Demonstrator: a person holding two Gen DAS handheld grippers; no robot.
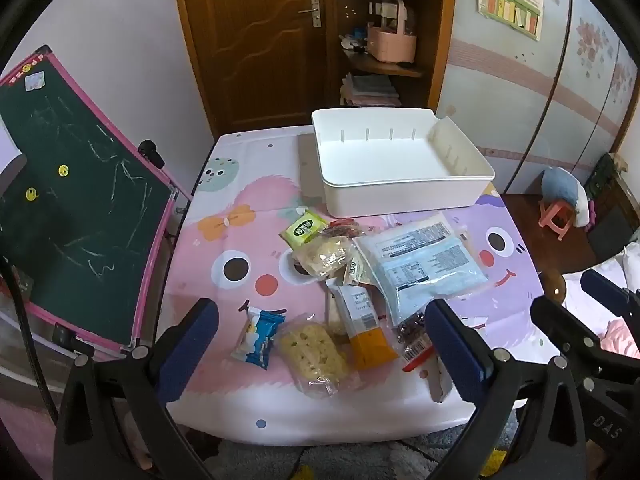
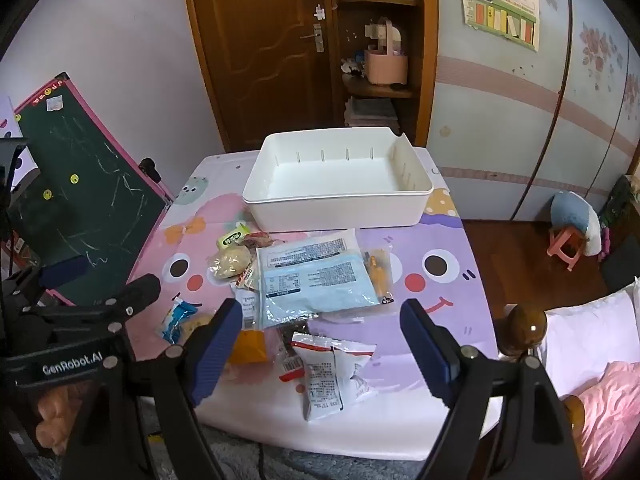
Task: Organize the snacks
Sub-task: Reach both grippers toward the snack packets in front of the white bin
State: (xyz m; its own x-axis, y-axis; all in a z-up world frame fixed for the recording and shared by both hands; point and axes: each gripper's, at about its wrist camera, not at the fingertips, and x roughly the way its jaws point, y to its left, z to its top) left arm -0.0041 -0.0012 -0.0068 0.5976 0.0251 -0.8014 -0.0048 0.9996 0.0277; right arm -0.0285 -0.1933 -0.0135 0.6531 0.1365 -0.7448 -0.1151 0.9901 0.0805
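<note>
An empty white bin (image 1: 400,176) (image 2: 336,192) stands at the far side of the cartoon-print table (image 1: 240,240). In front of it lies a pile of snack packets: a large light-blue pack (image 1: 424,268) (image 2: 316,272), a green packet (image 1: 304,228), clear packs of yellow puffs (image 1: 312,352), a blue-white packet (image 1: 258,336), an orange packet (image 1: 366,332) and a white packet (image 2: 336,376). My left gripper (image 1: 320,344) is open above the near packets. My right gripper (image 2: 320,344) is open above the white packet. Both are empty.
A green chalkboard with a pink frame (image 1: 76,208) leans at the table's left edge. A wooden door and shelves (image 1: 380,40) stand behind the table. A wardrobe, a pink stool (image 2: 566,246) and a bed corner (image 2: 592,332) are on the right.
</note>
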